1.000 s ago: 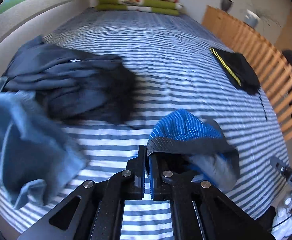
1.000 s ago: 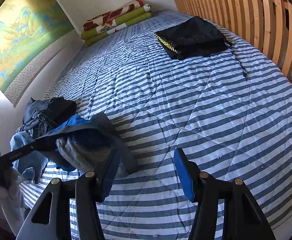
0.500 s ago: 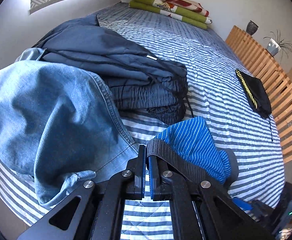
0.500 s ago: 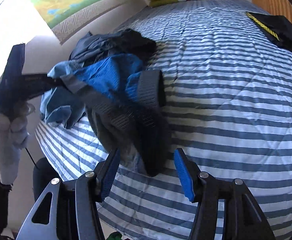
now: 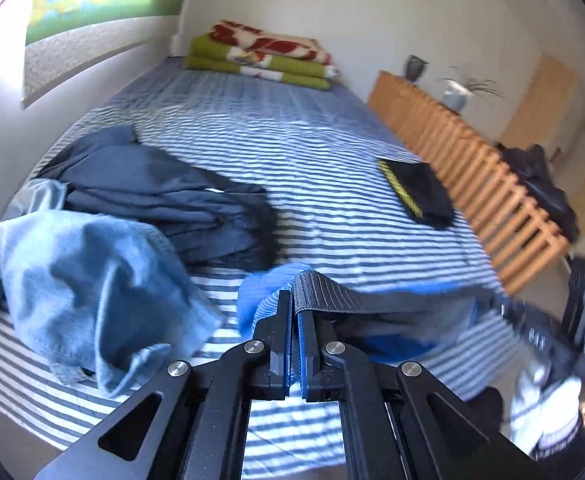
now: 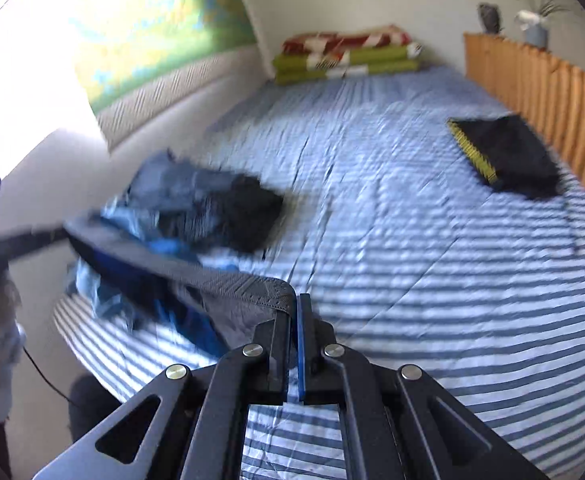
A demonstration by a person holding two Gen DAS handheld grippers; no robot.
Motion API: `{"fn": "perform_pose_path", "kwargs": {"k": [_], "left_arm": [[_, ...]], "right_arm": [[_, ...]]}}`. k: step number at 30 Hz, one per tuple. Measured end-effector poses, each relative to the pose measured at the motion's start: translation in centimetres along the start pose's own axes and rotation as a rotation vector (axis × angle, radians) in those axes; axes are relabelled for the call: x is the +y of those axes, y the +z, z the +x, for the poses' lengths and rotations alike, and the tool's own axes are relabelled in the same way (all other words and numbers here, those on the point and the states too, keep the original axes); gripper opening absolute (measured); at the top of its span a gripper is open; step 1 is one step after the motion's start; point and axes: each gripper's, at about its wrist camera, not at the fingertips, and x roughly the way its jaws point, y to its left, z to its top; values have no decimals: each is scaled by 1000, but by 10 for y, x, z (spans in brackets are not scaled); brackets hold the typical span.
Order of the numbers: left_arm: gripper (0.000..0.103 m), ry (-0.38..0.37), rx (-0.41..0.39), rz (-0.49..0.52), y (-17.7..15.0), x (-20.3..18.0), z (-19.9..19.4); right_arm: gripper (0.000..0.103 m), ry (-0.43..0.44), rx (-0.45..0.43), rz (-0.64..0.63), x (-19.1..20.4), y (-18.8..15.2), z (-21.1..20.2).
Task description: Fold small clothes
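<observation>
1. Blue striped underwear (image 5: pixel 266 300): small garment of bright blue ribbed cloth with a wide dark grey elastic waistband (image 5: pixel 356 300); grey lining shows beneath the band. Held above the near edge of the bed (image 5: pixel 312 152), stretched by its waistband between the two grippers.
2. Left gripper (image 5: pixel 294 316): fingers nearly together, clamped on one end of the waistband; the band runs off toward 3 o'clock in the left wrist view, blurred at its far end.
3. Right gripper (image 6: pixel 294 312): fingers nearly together, pinching the other end of the waistband; the cloth runs off toward 9 o'clock in the right wrist view, much blurred.
4. Change against half a second ago: the right gripper's fingers stood wide apart with the garment hanging between them; they are now closed on the band. The waistband, then slack and looped, is now drawn out long.
5. Pale denim garment (image 5: pixel 92 280): crumpled on the bed at 9 o'clock of the underwear.
6. Dark navy clothes pile (image 5: pixel 164 204): heaped just behind the denim, at 10 o'clock.
7. Black folded garment with yellow stripe (image 5: pixel 420 194): lies flat at 2 o'clock, well apart, near the wooden slatted rail (image 5: pixel 472 168).
8. Folded blankets (image 5: pixel 260 56): green and red, stacked at the far end of the bed, 12 o'clock.
</observation>
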Motion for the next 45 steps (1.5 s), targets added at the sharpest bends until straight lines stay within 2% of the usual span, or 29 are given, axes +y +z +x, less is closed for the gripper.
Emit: {"fn": "perform_pose_path", "kwargs": {"k": [3,6,9,10,12,13,16,18,19,21,23,25,29,31,33,35,39,41,42,43,45], "left_arm": [[2,-58,1,24,-7,-14,-15],[2,-50,19,2,-18,-8,-10],[2,37,72,-32,-35,10,15],[2,77,100,-50,-42,21,27],[5,139,199,-95,-61,50,58],[5,162,244,-99,-69,59,70],[7,208,332,-95,-87,75,93],[13,189,324,-83,-89,75,92],[16,180,311,-68,-87,72,90],[38,182,284,-21,-80,64,89],[51,187,267,24,-75,57,94],[52,199,277,73,-70,49,105],[52,213,319,225,-76,26,124],[52,224,332,306,-83,16,128],[52,251,347,377,-88,9,133],[52,284,359,419,-88,7,142],[52,293,378,434,-82,9,160],[52,257,394,439,-80,6,169],[52,247,394,445,-79,3,170],[52,252,390,448,-77,1,172],[49,261,380,449,-72,-1,177]], "right_arm": [[2,-73,-93,-59,7,22,-39],[2,-71,-76,-79,12,35,-34],[3,-21,51,-74,7,42,21],[9,-2,113,-62,3,41,47],[19,-21,210,-53,-2,30,85],[19,-39,248,-46,-6,21,100],[19,-17,303,16,-19,-8,107],[21,-22,315,38,-25,-27,98],[22,-34,319,41,-29,-38,90],[23,-46,324,48,-32,-56,76],[26,-30,340,77,-33,-71,64],[32,-17,355,132,-35,-83,59],[33,36,371,214,-27,-99,53],[38,60,387,213,-15,-106,56],[45,38,410,186,-4,-112,64],[45,-22,443,138,4,-118,76],[44,-51,494,121,3,-126,90],[39,-74,495,120,-2,-126,90],[32,-82,494,121,-5,-125,88],[23,-92,494,119,-8,-124,86],[18,-100,498,115,-13,-124,83]]}}
